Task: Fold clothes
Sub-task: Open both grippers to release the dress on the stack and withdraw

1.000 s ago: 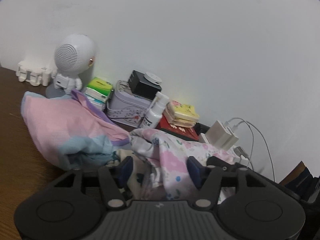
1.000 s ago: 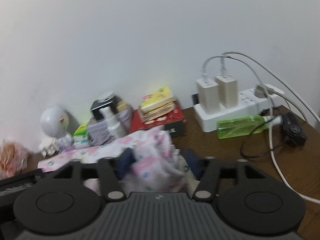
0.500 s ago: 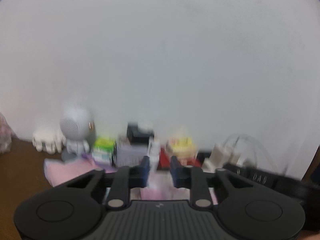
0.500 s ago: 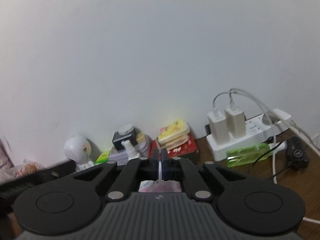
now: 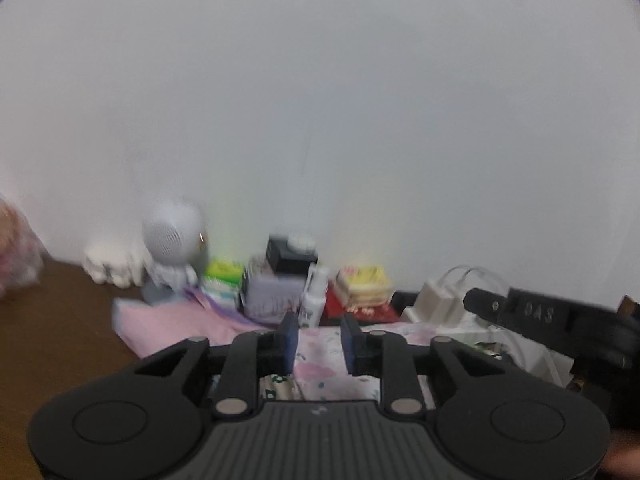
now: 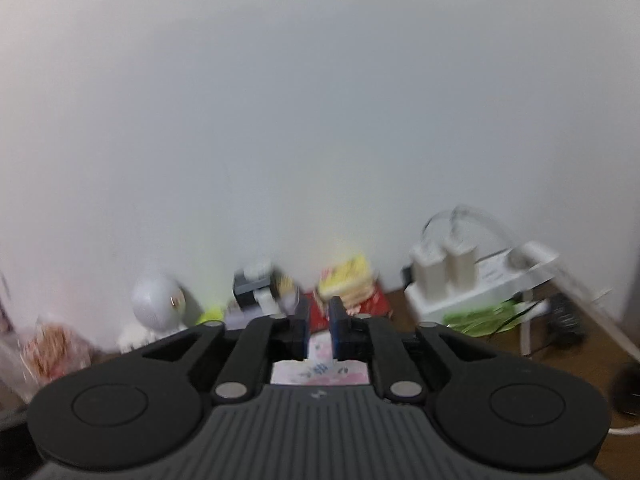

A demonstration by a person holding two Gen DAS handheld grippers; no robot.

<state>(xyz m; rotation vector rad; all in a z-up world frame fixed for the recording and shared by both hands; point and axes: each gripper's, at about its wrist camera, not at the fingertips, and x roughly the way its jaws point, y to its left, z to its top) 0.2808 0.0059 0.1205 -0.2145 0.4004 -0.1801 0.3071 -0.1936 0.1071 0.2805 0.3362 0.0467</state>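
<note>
Off to the left of the left gripper's (image 5: 316, 338) jaws a pink garment (image 5: 176, 326) lies flat on the counter (image 5: 52, 320), seemingly dealt with. Those jaws are narrow and opening; the floral garment (image 5: 320, 364) shows between and below them, though blur hides whether the pads press it. The right gripper's (image 6: 319, 330) jaws, narrower, are opening too, the same floral cloth visible in their gap. I judge this fold barely begun, the cloth not yet spread.
</note>
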